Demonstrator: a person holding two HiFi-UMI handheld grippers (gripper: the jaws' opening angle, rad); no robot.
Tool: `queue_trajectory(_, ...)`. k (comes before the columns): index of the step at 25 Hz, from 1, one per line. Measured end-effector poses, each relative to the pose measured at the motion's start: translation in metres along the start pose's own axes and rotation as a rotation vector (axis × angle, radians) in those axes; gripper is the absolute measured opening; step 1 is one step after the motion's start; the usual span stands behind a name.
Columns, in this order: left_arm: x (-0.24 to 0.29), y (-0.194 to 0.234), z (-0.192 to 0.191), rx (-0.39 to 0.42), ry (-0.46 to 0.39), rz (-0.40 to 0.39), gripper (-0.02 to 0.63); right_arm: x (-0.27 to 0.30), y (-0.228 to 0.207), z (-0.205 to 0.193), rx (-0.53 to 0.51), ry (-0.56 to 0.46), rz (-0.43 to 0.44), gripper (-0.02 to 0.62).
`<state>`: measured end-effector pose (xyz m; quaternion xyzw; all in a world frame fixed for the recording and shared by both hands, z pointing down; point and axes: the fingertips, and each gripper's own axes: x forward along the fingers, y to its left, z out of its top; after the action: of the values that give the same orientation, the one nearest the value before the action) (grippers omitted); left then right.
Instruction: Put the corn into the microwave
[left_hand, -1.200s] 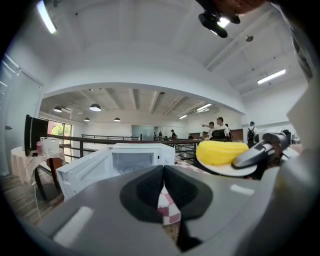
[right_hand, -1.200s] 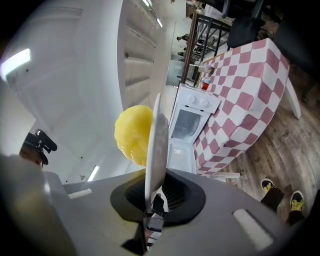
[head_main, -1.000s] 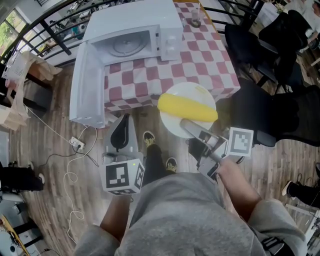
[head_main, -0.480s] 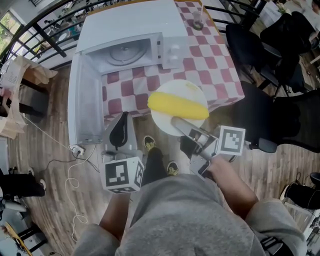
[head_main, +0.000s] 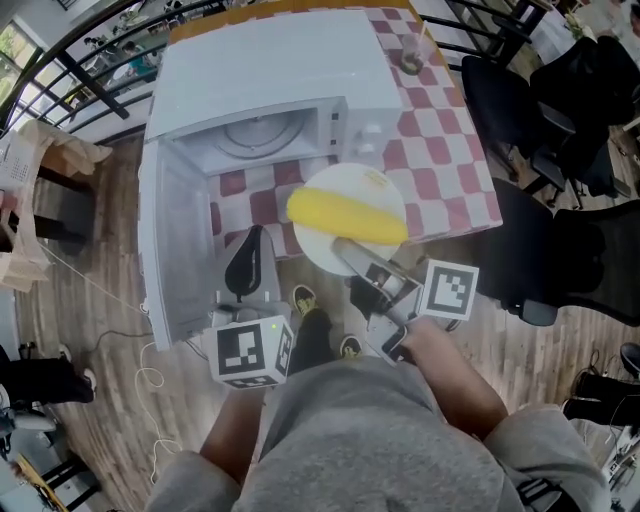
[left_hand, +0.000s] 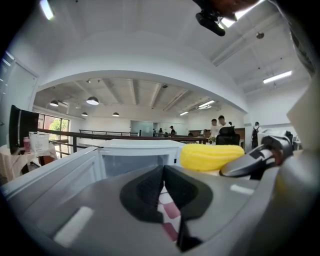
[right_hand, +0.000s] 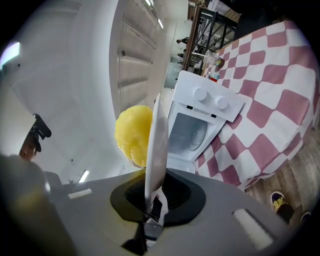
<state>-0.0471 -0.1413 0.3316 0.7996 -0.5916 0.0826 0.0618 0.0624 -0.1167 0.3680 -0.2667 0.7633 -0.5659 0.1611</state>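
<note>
One corn (head_main: 346, 218) lies on white plate (head_main: 345, 178) | plate rim pinched by right tool (head_main: 343, 252), held over worktop (head_main: 450, 150) edge, in front of microwave (head_main: 270, 70) | door (head_main: 170, 250) open, cavity holds glass turntable (head_main: 262, 135) | left tool (head_main: 247, 265) jaws pressed together

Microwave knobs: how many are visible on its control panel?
2. In the right gripper view, both sit side by side on the white control panel: one knob and a second knob. None seems hidden.
</note>
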Motion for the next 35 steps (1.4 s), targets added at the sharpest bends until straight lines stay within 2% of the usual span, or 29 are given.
queue_trajectory(7,0.035,0.028,-0.003,-0.013,0.027,-0.008,0.011,0.033,-0.012,0.018,0.013,-0.007,-0.027,0.021)
queue_trajectory(16,0.055,0.06,-0.014,0.003,0.058,-0.016,0.011,0.066,-0.015,0.02,0.013,0.002,-0.042,0.021)
queue_trajectory(35,0.07,0.115,-0.024,0.066,0.042,-0.137,0.011,0.12,-0.017,0.01,0.015,0.005,-0.058,0.023)
